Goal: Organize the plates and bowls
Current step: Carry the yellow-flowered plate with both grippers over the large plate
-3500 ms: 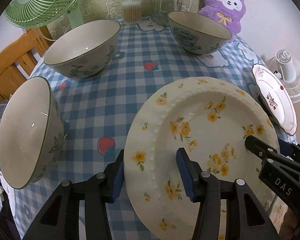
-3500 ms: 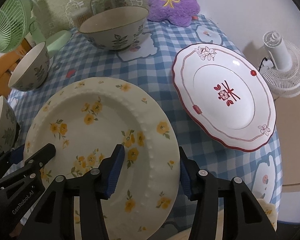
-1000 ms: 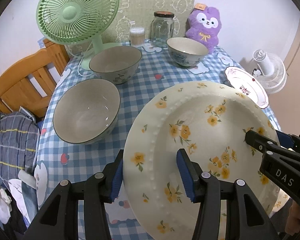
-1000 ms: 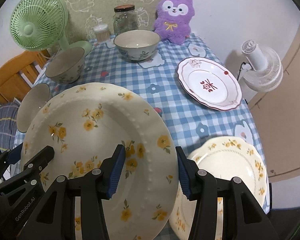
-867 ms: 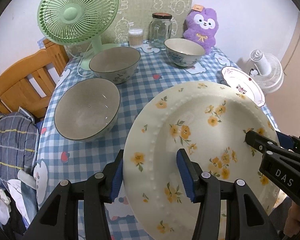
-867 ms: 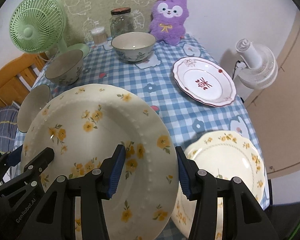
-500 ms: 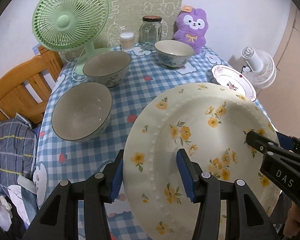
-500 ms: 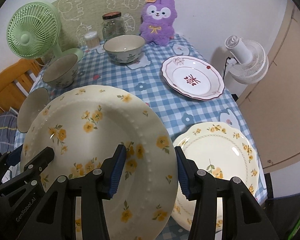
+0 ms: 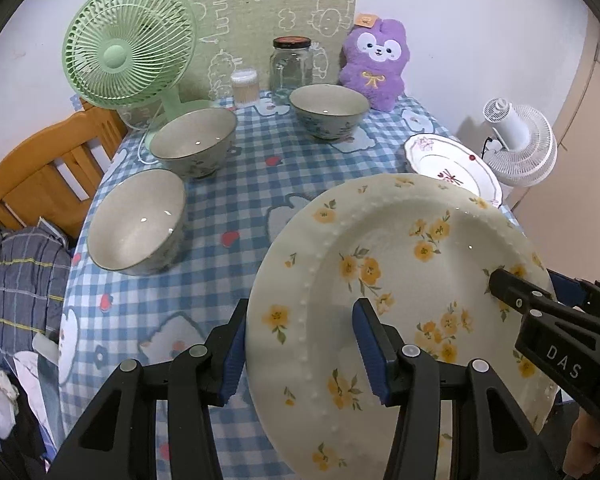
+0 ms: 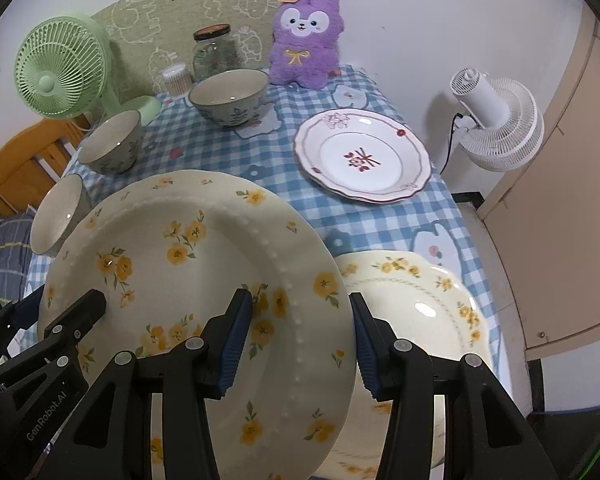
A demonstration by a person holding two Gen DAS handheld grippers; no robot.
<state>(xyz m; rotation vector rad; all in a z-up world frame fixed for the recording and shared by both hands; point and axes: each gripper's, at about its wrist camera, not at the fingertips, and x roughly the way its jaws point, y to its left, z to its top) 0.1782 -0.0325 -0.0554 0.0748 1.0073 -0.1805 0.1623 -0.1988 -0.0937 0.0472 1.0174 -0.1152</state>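
Observation:
A large cream plate with yellow flowers [image 9: 400, 280] [image 10: 180, 260] hangs tilted above the near end of the table, held by both grippers. My left gripper [image 9: 300, 320] is shut on its left rim, one blue pad under the plate and one on its face. My right gripper [image 10: 300, 312] is shut on the opposite rim in the same way. A second yellow-flower plate [image 10: 420, 308] lies on the table, partly hidden under the held one. A white plate with a red pattern [image 10: 364, 156] lies further back on the right. Three patterned bowls [image 9: 136, 220] [image 9: 194, 140] [image 9: 328, 108] stand apart on the left and far side.
The table wears a blue checked cloth [image 9: 252, 184]. Along its back stand a green fan [image 9: 128, 52], a glass jar [image 9: 292, 64], a cotton-swab pot [image 9: 244, 86] and a purple plush [image 9: 374, 64]. A wooden chair [image 9: 40, 168] is at the left, a white fan [image 10: 496, 128] beyond the right edge.
Both grippers have drawn back from the table together with the flowered plate. More of the table shows, and the second yellow-flower plate has come further into the right wrist view.

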